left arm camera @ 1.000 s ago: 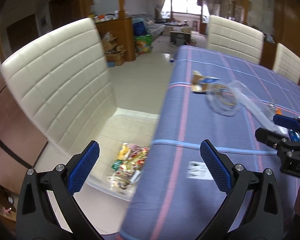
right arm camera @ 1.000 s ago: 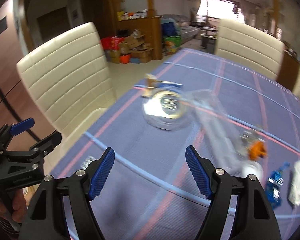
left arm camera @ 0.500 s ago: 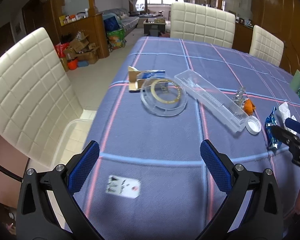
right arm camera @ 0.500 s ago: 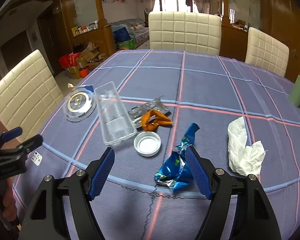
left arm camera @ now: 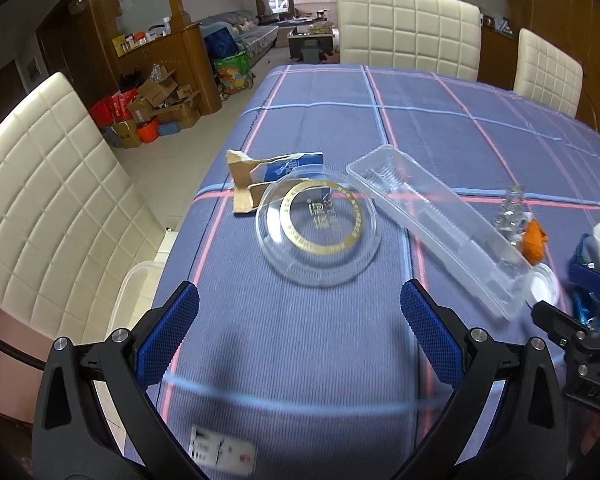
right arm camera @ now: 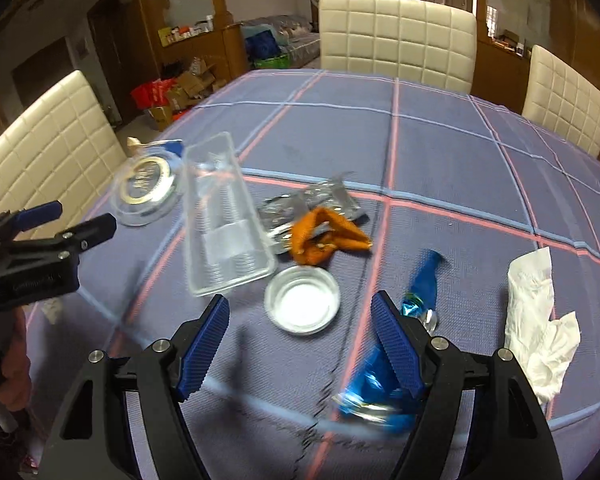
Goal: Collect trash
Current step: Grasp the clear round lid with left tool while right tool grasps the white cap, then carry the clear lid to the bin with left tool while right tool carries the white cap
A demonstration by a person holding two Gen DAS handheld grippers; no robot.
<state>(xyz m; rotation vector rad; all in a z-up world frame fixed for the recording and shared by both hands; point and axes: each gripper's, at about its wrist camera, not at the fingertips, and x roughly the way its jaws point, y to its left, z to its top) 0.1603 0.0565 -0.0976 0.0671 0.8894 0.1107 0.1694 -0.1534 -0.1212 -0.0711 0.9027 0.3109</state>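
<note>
Blue checked tablecloth [right arm camera: 440,152] covers a dining table ringed by cream padded chairs; a cluttered living room is seen beyond.

Right gripper [right arm camera: 300,332]: jaws apart, nothing between the pads. A small round clear lid [right arm camera: 302,300] lies just ahead of the gap, nearly centred between the jaws. A crumpled blue wrapper [right arm camera: 380,376] lies partly behind the right-hand finger, its long axis running away from the jaws and slightly rightward. A white tissue [right arm camera: 540,320] lies further right, outside the jaws. An orange scrap [right arm camera: 324,236] on a foil wrapper [right arm camera: 324,200] lies ahead, beyond the lid. A long clear tray [right arm camera: 224,220] lies ahead-left, its long axis pointing away from the jaws.

Left gripper [left arm camera: 300,332]: jaws apart, empty. A round clear lid with a gold ring [left arm camera: 320,228] lies straight ahead, well beyond the fingertips; torn cardboard packaging [left arm camera: 260,180] is touching its far-left edge. The same long tray [left arm camera: 436,224] runs diagonally ahead-right.

Judgement: the small lid and blue wrapper are nearer the right gripper; the ringed lid is nearer the left. The small lid is best lined up for a forward reach.

Against the earlier frames: a second ago the left view took in a chair and a bin of rubbish beside the table; that view now faces the table. In both views the litter now sits lower in frame and closer to the jaws. Jaw spread is unchanged.
</note>
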